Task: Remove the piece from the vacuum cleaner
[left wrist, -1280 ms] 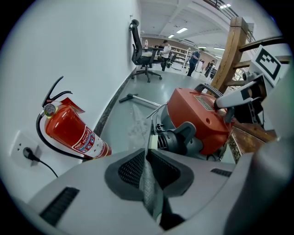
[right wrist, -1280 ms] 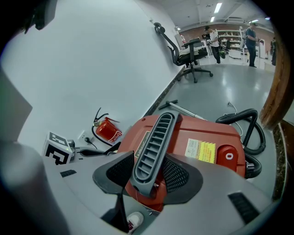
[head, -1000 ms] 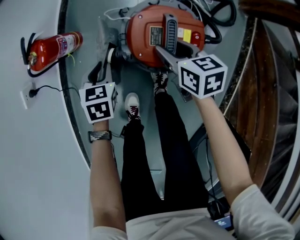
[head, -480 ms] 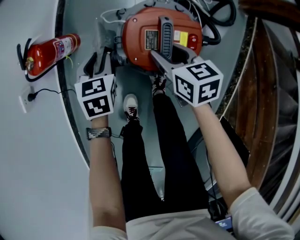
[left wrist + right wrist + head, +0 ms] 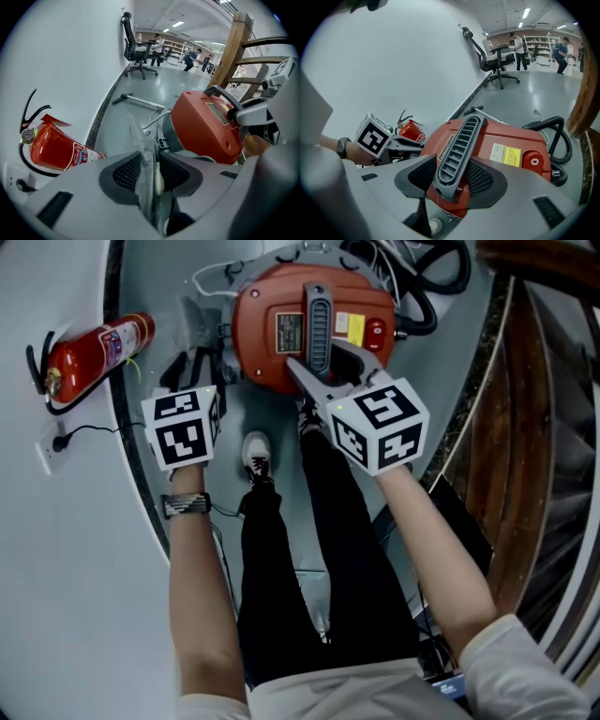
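two grippers work at the red vacuum cleaner. the thin grey piece stands edge-on beside it, long axis along the left gripper, whose jaws have just been opening and flank it loosely. only its own view shows the right gripper clamped on the ribbed handle. the left gripper is nearer the vacuum cleaner than before.

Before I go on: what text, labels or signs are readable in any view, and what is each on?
"O": a white ring on the red button of the vacuum cleaner.
Unreadable, too small: the yellow label beside that button.
Unreadable, too small: the grey plate left of the handle in the head view.
Unreadable, blurred: the sticker on the fire extinguisher.
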The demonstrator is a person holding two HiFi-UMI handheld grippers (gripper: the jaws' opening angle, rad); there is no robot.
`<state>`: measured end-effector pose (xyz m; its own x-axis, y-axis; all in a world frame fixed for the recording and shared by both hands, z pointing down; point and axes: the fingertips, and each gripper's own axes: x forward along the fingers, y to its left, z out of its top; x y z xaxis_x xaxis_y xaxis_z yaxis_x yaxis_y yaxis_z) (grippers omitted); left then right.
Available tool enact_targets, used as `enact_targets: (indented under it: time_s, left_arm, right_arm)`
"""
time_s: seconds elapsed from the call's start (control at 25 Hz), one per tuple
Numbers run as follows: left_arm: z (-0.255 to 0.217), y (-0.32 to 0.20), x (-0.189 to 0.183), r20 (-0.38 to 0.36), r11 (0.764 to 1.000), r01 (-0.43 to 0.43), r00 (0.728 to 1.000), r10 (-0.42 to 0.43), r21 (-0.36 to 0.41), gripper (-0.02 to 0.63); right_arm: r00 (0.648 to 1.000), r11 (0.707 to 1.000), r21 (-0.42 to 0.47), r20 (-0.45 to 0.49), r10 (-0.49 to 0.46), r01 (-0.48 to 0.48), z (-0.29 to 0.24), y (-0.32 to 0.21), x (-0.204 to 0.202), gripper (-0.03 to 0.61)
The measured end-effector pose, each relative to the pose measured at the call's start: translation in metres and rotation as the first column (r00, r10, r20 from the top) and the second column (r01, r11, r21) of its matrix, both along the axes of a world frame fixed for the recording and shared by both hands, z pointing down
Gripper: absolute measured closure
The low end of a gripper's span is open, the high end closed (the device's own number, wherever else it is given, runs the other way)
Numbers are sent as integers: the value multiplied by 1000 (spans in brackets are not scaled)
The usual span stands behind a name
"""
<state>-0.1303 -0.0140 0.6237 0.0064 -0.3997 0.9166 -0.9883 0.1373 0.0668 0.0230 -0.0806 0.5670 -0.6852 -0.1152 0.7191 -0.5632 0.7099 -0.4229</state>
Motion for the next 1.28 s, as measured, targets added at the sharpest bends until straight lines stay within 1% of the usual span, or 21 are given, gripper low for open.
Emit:
enact_targets:
  time_s: [0.04, 0.16, 0.2, 0.28, 0.48, 0.56, 0.72, 0.92, 1.0, 1.16, 1.28]
  left_arm:
    - [1, 0, 1, -10, 1000, 10, 1000, -10, -2, 488]
    - [2, 1, 3, -30, 999, 37, 999, -37, -7, 523]
    - [2, 1, 3, -22, 999, 35, 999, -36, -11, 548]
    - [3, 1, 3, 5, 1000, 22, 1000, -22, -19, 562]
    - [1, 2, 4, 49, 999, 37, 998, -36, -16, 572]
    - [0, 4, 2, 53, 997, 71, 996, -71, -4, 574]
    - [-1, 3, 0, 19, 985, 170, 985, -171, 15, 577]
    - [-1, 5, -3, 28, 978, 207, 978, -207, 22, 577]
    - [-1, 6, -4, 11, 969, 247, 969, -247, 32, 577]
    - [-1, 9, -9, -27, 929, 367, 930, -366, 44, 578]
    - [-2, 11, -12, -36, 909, 413, 910, -412, 51, 578]
  right_arm:
    - [1000, 1000, 2, 1, -2, 2, 0, 0, 0, 377]
    - [1000, 1000, 4, 3, -8, 8, -1, 0, 1, 377]
    - [1000, 1000, 5, 2, -10, 10, -1, 0, 0, 376]
    - [1000, 1000, 3, 0, -16, 16, 0, 0, 0, 376]
    - [1000, 1000, 0, -1, -31, 31, -1, 2, -1, 376]
    - [999, 999, 4, 5, -35, 35, -1, 2, -1, 374]
    - [999, 999, 15, 7, -35, 35, -1, 1, 1, 374]
    - [999, 999, 22, 12, -45, 44, -1, 2, 0, 374]
    - [999, 999, 23, 15, -46, 46, -1, 2, 0, 373]
    - [998, 998, 23, 15, -53, 53, -1, 2, -1, 373]
    - [998, 998, 22, 14, -54, 54, -2, 3, -1, 373]
